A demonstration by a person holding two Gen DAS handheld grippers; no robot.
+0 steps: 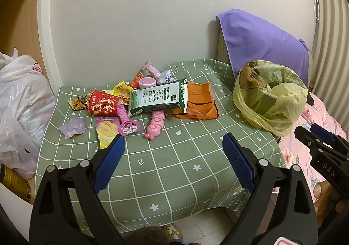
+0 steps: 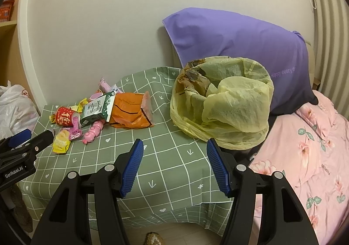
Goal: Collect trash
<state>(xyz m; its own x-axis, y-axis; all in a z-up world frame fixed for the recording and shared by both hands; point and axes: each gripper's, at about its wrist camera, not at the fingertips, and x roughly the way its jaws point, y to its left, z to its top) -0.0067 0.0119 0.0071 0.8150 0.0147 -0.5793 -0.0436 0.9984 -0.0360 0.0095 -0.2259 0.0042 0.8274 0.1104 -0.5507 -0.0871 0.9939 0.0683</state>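
Trash lies in a pile at the back left of a green checked tablecloth (image 1: 178,170): a red paper cup (image 1: 102,103), a green and white milk carton (image 1: 158,97), an orange bag (image 1: 199,100), a pink toy-shaped wrapper (image 1: 156,125), a chips packet (image 1: 105,132) and several small wrappers. A yellow trash bag (image 1: 270,96) stands open at the table's right edge, also in the right wrist view (image 2: 222,103). My left gripper (image 1: 173,142) is open and empty above the table's front. My right gripper (image 2: 174,146) is open and empty, in front of the bag.
A purple cloth (image 2: 240,44) hangs behind the trash bag. A bed with a pink flowered cover (image 2: 305,153) is on the right. White plastic bags (image 1: 19,100) sit left of the table. The wall is close behind.
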